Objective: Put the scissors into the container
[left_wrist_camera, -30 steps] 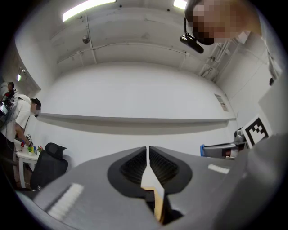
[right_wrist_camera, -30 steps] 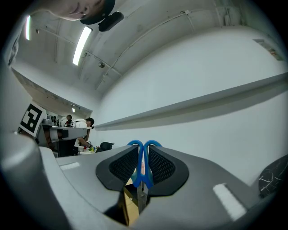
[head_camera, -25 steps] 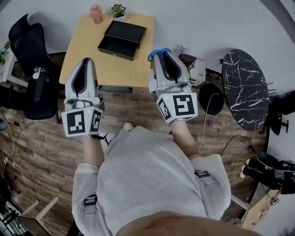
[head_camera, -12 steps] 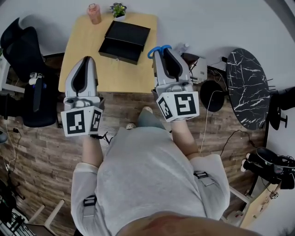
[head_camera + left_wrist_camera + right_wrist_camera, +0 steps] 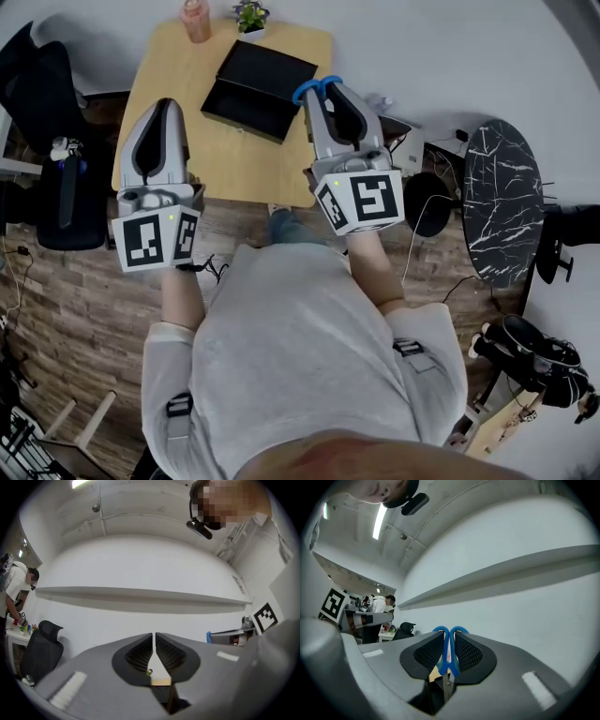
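— Two claws up over the near edge. What's moved?
— The light wooden worktop [image 5: 178, 75] sits closer under them than a second ago; the person has stepped in. The right claw [image 5: 323, 94] now has its tip just beside the right side of the open black rectangular box [image 5: 258, 89], not yet over it.
— Scissors?
— The blue-handled scissors [image 5: 448, 645] are clamped in the right claw. The handle loops poke past the jaw tips and the blades point back toward the hand. They're in the air, off the worktop.
— Left claw [image 5: 153, 641]?
— Jaws drawn together, nothing between them. It hangs over the worktop's left side, apart from the box.
— Meaning?
— The carry looks nearly done, I judge. A small shift left, then release.
— Box contents?
— Both halves look bare, but the interior is dark and small things could hide. A pink cup [image 5: 195, 21] and a small potted plant [image 5: 250, 14] stand at the far edge; I can't read the cup's contents.
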Demonstrator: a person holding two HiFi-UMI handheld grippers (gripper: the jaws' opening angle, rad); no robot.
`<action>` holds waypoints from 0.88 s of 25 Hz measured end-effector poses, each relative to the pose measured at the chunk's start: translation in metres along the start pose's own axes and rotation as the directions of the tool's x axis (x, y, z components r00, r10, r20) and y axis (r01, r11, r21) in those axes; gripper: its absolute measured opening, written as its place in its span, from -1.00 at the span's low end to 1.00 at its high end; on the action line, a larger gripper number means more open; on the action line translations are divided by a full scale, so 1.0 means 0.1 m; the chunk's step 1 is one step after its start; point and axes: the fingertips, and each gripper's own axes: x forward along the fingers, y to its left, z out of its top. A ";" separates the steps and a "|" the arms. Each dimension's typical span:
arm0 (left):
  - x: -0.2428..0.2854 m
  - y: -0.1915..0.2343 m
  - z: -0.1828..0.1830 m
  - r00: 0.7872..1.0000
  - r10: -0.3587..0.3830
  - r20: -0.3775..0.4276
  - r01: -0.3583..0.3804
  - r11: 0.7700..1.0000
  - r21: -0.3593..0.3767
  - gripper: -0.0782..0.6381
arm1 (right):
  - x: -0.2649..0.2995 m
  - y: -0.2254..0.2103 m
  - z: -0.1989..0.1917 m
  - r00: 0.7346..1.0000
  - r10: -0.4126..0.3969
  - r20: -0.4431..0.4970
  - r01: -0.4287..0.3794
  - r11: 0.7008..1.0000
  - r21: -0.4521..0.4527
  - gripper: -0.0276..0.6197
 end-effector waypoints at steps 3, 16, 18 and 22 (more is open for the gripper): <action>0.15 0.09 -0.07 0.999 0.035 -0.006 -0.035 0.999 0.001 -0.57 | 0.26 -0.06 -0.11 0.998 0.048 -0.030 -0.048 0.999 0.003 -0.68; 0.31 0.51 -0.47 0.974 0.204 -0.094 -0.206 0.979 -0.005 -0.57 | 1.04 0.08 -1.12 0.922 0.266 -0.283 -0.257 0.964 0.069 -0.69; 0.30 0.54 -0.52 0.968 0.226 -0.108 -0.228 0.974 -0.004 -0.57 | 1.08 0.12 -1.32 0.897 0.298 -0.326 -0.290 0.954 0.074 -0.69; 0.27 0.59 -0.61 0.955 0.265 -0.130 -0.267 0.964 0.001 -0.57 | 1.16 0.21 -1.70 0.844 0.355 -0.403 -0.347 0.933 0.094 -0.69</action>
